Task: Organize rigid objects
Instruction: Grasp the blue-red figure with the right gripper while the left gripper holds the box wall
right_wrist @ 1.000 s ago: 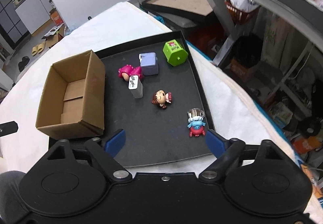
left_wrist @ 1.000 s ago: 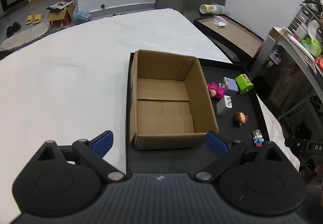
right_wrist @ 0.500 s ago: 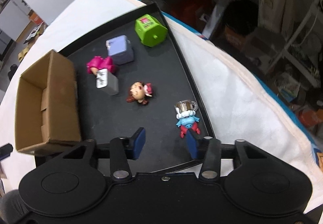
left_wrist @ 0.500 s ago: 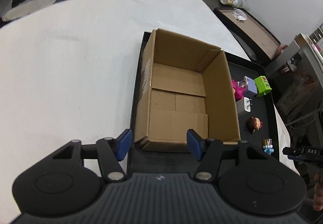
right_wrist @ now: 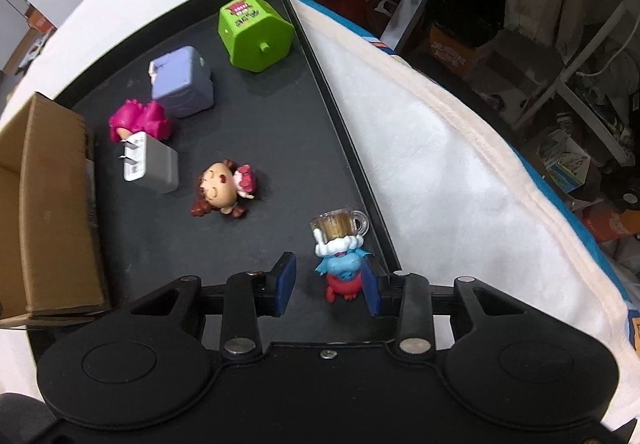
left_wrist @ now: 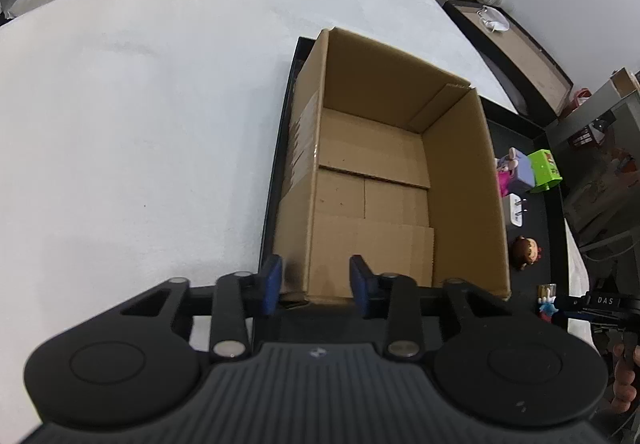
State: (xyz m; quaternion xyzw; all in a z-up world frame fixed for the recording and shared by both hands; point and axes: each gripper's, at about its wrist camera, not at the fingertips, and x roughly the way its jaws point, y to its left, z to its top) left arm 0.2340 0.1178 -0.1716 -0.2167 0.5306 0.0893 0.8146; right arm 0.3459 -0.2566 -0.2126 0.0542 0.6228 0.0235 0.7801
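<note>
An empty cardboard box [left_wrist: 464, 180] stands on the left part of a black tray [left_wrist: 536, 148]. My left gripper [left_wrist: 316, 286] points down over the box's near left corner. Its jaws are closing, with that corner between the pads, not pressed. On the tray [right_wrist: 280, 124] lie a green toy [right_wrist: 254, 32], a lilac cube [right_wrist: 182, 82], a pink figure [right_wrist: 140, 120], a white charger plug [right_wrist: 154, 164] and a brown-haired doll [right_wrist: 222, 190]. My right gripper [right_wrist: 328, 284] is closing around a blue and red figure with a mug [right_wrist: 340, 260]. The figure is against the right pad and clear of the left one.
A white cloth [left_wrist: 140, 124] covers the table under the tray. Shelves and cluttered boxes [right_wrist: 520, 44] stand beyond the table's right edge. A brown board in a black frame [left_wrist: 516, 48] lies behind the tray. A person's hand [left_wrist: 624, 376] shows at the left wrist view's right edge.
Both grippers have come down and narrowed their jaws. The left one now straddles the box's near left corner. The right one has dropped around the blue and red figure.
</note>
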